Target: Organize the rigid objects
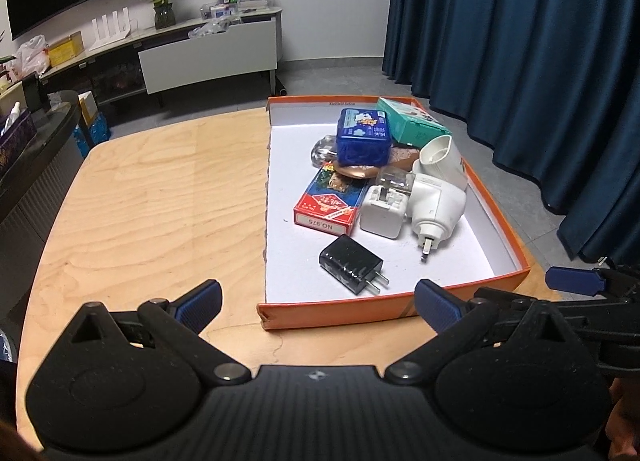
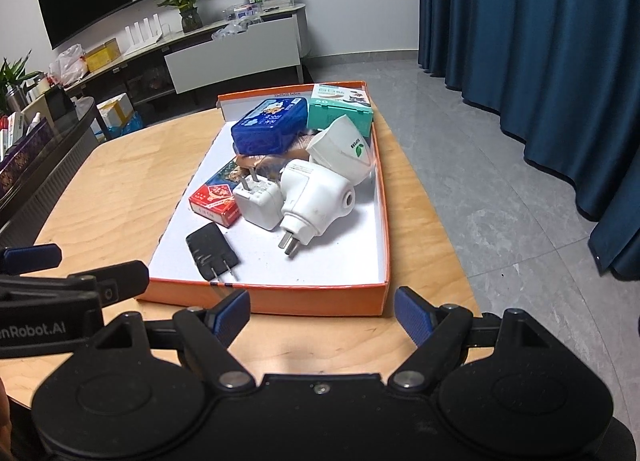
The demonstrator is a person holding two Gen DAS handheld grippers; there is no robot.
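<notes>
A pale plywood table (image 1: 160,197) stands in a room with blue curtains (image 1: 520,41) and grey tiles. On it sits an orange cardboard tray (image 1: 332,313) — glossy black charger (image 1: 352,263), white plugs (image 2: 316,197), blue tin (image 1: 362,133) inside. Only the right view shows the leaf logo (image 2: 362,149). Left gripper (image 1: 318,301) and right gripper (image 2: 322,315) both gape, empty.

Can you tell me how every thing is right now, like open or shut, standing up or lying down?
Left claw: open, empty.
Right claw: open, empty.
Orange box: open, no lid.
Black charger: lying flat, prongs out.
White charger: prongs pointing up.
White plug: on its side.
Blue tin: shut, on top of the pile.
Red card box: shut, lying flat.
</notes>
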